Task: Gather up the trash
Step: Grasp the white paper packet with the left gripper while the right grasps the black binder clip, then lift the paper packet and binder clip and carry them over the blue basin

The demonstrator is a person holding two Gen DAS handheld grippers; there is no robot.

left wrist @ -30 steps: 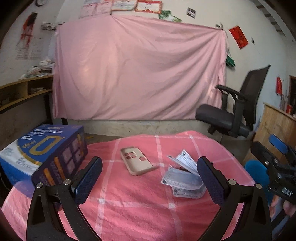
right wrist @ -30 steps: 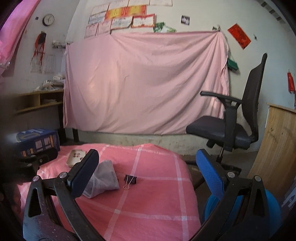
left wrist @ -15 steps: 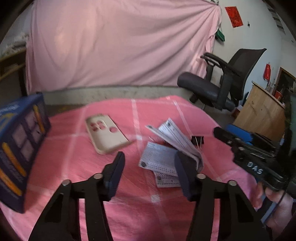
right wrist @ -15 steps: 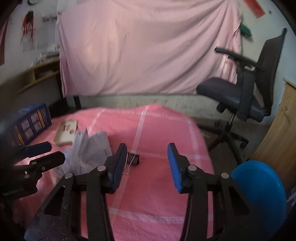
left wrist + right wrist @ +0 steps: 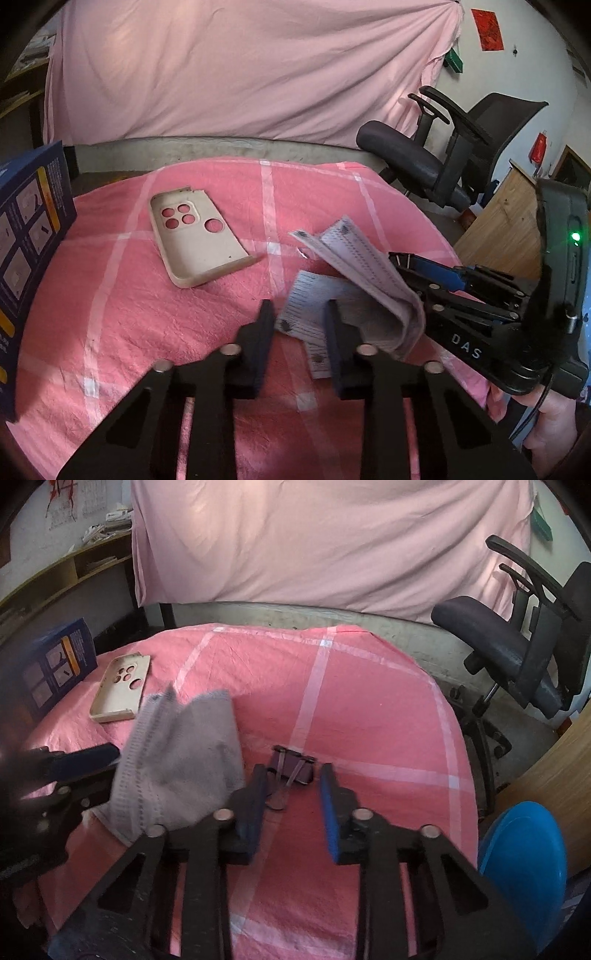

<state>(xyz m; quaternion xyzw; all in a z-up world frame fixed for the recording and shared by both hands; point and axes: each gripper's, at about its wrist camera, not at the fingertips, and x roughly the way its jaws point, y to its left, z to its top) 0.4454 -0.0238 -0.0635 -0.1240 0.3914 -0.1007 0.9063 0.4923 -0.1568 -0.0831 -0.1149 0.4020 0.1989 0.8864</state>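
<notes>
Left wrist view: left gripper (image 5: 300,325) closing around the mask (image 5: 354,273); right gripper (image 5: 291,794) closing around the clip (image 5: 293,768); neither gripped, nothing collected.

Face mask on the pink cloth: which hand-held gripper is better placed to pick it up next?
Left. The left hand-held gripper is closing with the face mask edge between its fingers. The right hand-held gripper is closing beside the mask, lined up on the binder clip instead.
</notes>
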